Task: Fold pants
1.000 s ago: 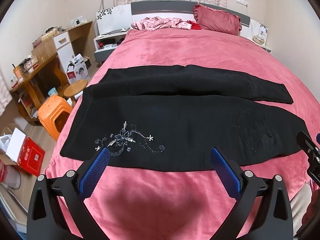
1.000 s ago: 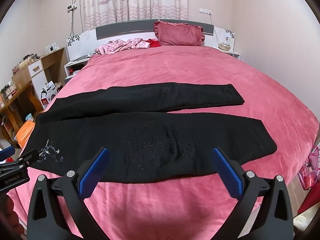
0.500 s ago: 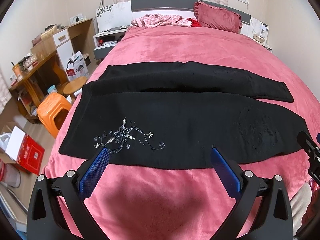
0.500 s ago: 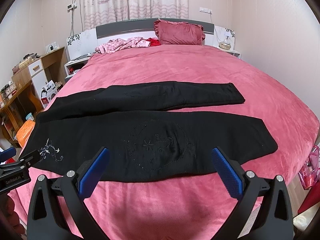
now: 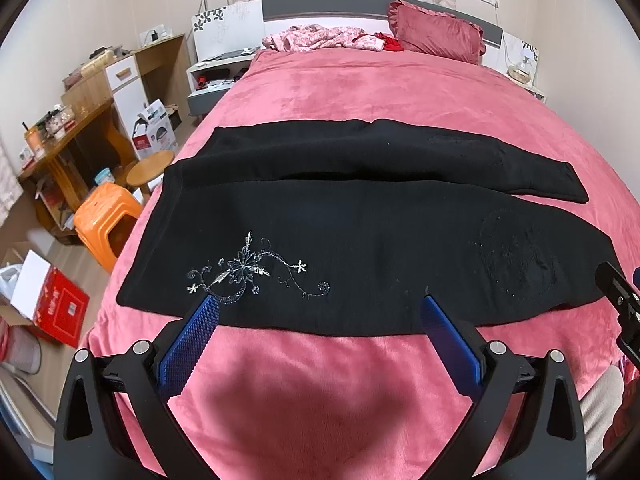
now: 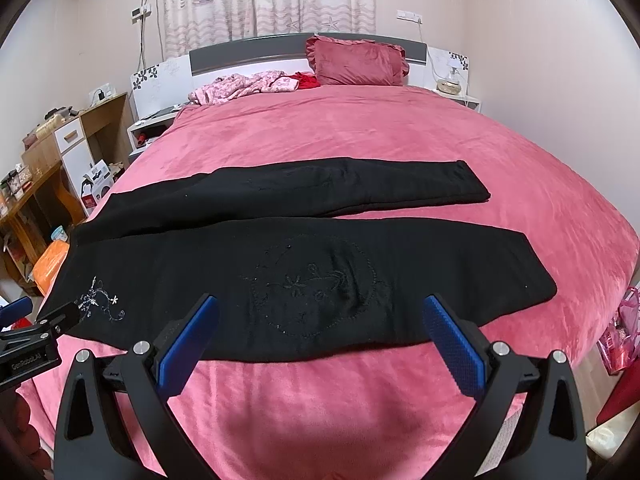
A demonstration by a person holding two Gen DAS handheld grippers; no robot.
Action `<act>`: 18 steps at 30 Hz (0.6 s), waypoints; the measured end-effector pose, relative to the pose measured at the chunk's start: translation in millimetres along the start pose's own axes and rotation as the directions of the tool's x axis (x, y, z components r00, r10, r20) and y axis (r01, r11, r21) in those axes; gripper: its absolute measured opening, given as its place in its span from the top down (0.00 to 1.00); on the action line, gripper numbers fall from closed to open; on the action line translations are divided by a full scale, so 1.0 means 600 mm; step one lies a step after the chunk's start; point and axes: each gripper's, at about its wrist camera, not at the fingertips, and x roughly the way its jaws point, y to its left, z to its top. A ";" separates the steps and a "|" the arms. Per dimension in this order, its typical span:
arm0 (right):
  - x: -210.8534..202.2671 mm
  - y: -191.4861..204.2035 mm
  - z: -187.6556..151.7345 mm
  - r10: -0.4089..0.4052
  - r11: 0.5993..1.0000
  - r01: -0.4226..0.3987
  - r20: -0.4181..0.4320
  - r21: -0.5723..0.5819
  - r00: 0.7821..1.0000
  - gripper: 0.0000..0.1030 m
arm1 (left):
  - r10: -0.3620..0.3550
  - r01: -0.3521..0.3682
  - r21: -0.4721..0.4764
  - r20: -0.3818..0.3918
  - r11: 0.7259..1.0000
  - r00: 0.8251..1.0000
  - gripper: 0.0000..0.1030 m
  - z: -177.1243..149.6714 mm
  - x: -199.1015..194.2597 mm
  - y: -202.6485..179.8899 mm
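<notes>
Pants (image 5: 360,236): black, spread flat ahead of my fingers, legs apart.
Surface: pink bed cover (image 6: 360,136); perhaps plush.
Left gripper (image 5: 316,312): fingers wide, empty.
Right gripper (image 6: 320,312): likewise.
Room: orange stool (image 5: 106,216) left.

Left gripper (image 5: 316,308) jaws spread wide, right gripper (image 6: 318,308) likewise, side by side
</notes>
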 end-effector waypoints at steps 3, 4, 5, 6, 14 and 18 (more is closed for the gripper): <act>0.001 -0.001 0.000 0.002 1.000 -0.002 -0.003 0.001 1.000 0.02 | 0.000 0.000 -0.002 -0.004 1.000 1.000 0.03 -0.002 0.002 0.001; 0.002 -0.001 -0.001 0.002 1.000 -0.002 -0.003 0.000 1.000 0.02 | 0.000 0.000 -0.002 -0.005 1.000 1.000 0.03 -0.002 0.002 0.000; 0.001 0.000 0.000 0.003 1.000 -0.003 -0.004 0.000 1.000 0.02 | 0.001 -0.001 -0.003 -0.008 1.000 1.000 0.03 -0.003 0.003 0.000; 0.001 0.001 0.000 0.004 1.000 -0.004 -0.005 -0.001 1.000 0.02 | 0.000 0.000 -0.004 -0.009 1.000 1.000 0.03 -0.003 0.003 0.000; 0.013 -0.002 -0.005 0.002 1.000 -0.002 -0.031 -0.001 1.000 0.02 | -0.005 0.004 -0.013 -0.033 1.000 0.999 0.03 -0.004 0.011 0.003; 0.017 -0.004 -0.005 0.001 1.000 0.000 -0.042 0.009 0.999 0.02 | -0.022 0.021 -0.018 -0.049 1.000 0.999 0.03 -0.003 0.015 0.004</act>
